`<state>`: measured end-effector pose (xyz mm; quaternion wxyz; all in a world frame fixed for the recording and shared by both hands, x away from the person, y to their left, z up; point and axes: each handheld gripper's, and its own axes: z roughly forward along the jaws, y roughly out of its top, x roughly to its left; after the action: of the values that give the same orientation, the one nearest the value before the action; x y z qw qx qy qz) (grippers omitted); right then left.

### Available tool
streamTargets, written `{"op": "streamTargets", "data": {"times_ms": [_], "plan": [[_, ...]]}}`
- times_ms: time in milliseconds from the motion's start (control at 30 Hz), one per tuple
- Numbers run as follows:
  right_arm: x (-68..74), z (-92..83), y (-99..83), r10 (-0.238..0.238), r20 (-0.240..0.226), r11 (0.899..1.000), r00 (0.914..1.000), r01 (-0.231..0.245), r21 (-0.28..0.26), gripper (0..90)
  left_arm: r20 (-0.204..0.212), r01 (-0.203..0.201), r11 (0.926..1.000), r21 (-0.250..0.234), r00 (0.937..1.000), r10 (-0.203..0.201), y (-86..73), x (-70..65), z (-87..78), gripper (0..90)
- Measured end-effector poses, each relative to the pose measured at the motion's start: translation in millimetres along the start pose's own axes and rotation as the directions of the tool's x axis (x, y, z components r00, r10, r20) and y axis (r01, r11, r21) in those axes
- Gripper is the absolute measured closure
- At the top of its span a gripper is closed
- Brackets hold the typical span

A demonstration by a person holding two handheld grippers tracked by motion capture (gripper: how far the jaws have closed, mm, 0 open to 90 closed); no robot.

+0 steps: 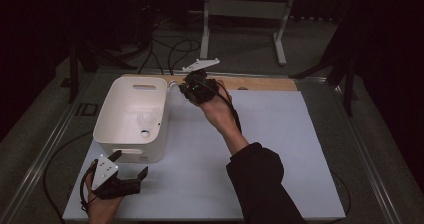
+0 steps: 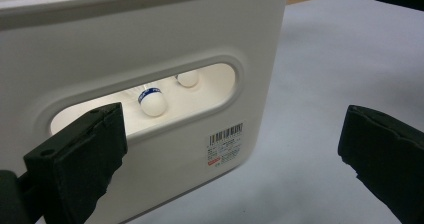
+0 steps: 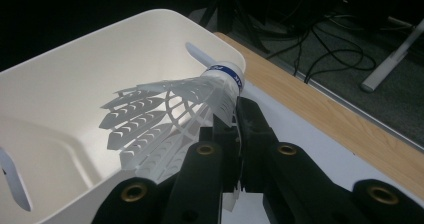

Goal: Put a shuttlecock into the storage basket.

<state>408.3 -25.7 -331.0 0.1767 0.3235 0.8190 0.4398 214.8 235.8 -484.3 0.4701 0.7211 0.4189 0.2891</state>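
In the left gripper view the bin (image 2: 150, 49) runs off the frame at 9 and 12 o'clock, and its near wall hides the skirts of the two shuttlecocks (image 2: 152, 101) seen through the handle slot. In the right gripper view the held shuttlecock (image 3: 170, 114) has its cork tip blurred, and the jaws cover part of its skirt.

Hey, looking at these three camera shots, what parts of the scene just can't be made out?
- Shuttlecock skirt: lower part hidden behind the right gripper jaws, right gripper view.
- Bin contents: shuttlecocks inside seen only through the handle slot in the left gripper view; pale and too small to count in the high view.
- Barcode label: text too small to read.
- Left gripper: one jaw cut by the edge, left gripper view.
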Motion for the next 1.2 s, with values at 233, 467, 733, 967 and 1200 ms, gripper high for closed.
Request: {"op": "streamTargets", "data": {"times_ms": [233,467,733,967,1200], "plan": [[6.0,1.5,3.7,-0.007,-0.014,1.000,0.9999,0.006,-0.004,87.8,0.000,0.000,1.0000,0.000,1.0000,0.000,0.1,-0.2,-0.2,0.0],[11.2,3.6,6.3,-0.010,-0.021,1.000,0.9997,0.010,-0.007,87.8,0.000,0.000,1.0000,0.000,1.0000,0.000,0.1,-0.2,0.1,0.0],[16.5,5.5,9.1,-0.021,-0.035,1.000,0.9992,0.020,-0.018,87.9,0.000,0.000,1.0000,0.000,1.0000,0.000,0.2,-0.3,0.1,0.0],[19.6,7.5,10.0,-0.023,-0.042,1.000,0.9989,0.023,-0.018,87.8,0.001,-0.001,1.0000,0.000,1.0000,0.001,0.1,-0.1,-0.2,0.0],[24.5,10.0,10.7,-0.027,-0.053,0.999,0.9982,0.026,-0.020,87.8,0.001,0.000,1.0000,-0.001,1.0000,0.000,0.1,-0.3,0.0,0.0]]}}
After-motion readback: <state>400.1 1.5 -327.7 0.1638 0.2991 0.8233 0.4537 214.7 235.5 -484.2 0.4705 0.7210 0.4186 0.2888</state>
